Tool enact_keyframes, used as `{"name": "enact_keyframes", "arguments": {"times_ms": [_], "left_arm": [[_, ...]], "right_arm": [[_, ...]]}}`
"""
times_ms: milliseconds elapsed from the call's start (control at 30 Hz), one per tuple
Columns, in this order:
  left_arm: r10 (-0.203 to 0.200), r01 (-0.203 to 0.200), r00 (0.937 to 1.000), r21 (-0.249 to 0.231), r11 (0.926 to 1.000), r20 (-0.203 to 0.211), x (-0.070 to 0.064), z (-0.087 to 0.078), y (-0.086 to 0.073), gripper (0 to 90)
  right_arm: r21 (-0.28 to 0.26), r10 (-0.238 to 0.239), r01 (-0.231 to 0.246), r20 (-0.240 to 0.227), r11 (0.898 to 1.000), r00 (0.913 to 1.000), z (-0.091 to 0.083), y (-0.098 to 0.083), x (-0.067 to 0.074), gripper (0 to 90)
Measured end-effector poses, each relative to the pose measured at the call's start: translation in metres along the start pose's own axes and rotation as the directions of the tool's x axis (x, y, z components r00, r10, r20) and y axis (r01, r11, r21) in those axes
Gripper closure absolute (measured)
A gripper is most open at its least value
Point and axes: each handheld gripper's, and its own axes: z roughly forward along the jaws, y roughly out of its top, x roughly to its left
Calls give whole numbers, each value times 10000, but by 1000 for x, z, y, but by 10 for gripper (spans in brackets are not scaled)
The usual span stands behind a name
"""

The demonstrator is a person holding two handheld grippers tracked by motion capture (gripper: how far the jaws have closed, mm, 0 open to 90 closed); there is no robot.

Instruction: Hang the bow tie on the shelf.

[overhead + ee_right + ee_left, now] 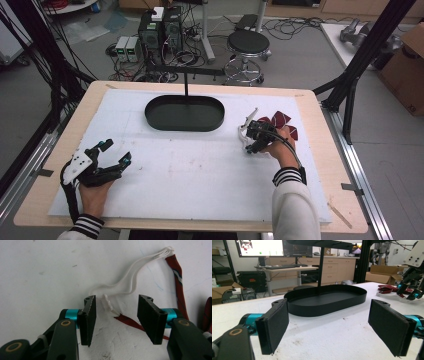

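Observation:
A dark red cloth piece (pixel 280 119) with white elastic cords (pixel 248 122) lies on the white mat at the right. My right gripper (pixel 248 142) points down at the cords. In the right gripper view the jaws stand apart, straddling a knotted cord end (pixel 108 302) and a red strip (pixel 178 282), and the pads do not press on either. The right gripper (pixel 116 300) is open. My left gripper (pixel 116 151) rests low at the mat's left, open with nothing between its pads (pixel 274 325). It faces a black oval tray (pixel 324 310).
The black tray (pixel 184 125) sits at the mat's far middle, with a thin black post (pixel 186 85) rising behind it. Black frame legs (pixel 350 95) stand at the table's right edge. On the floor beyond are a stool (pixel 247 45) and computer boxes (pixel 160 30).

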Motion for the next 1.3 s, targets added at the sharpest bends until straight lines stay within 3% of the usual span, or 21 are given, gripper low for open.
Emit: {"name": "enact_keyframes", "arguments": {"times_ms": [733, 967, 1300], "left_arm": [[-11, 11, 10000, 4, 10000, 11, 0, 0, 0, 173], [4, -4, 10000, -7, 10000, 2, 0, 0, 0, 173], [0, 0, 10000, 8, 10000, 5, 0, 0, 0, 173]], "right_arm": [[20, -517, 517, -8, 9987, 9987, 2, -4, 2, 519], [148, -803, 805, -133, 9966, 9967, 4, -2, 4, 643], [249, -400, 407, -277, 9989, 9988, 4, -3, 2, 798]]}}
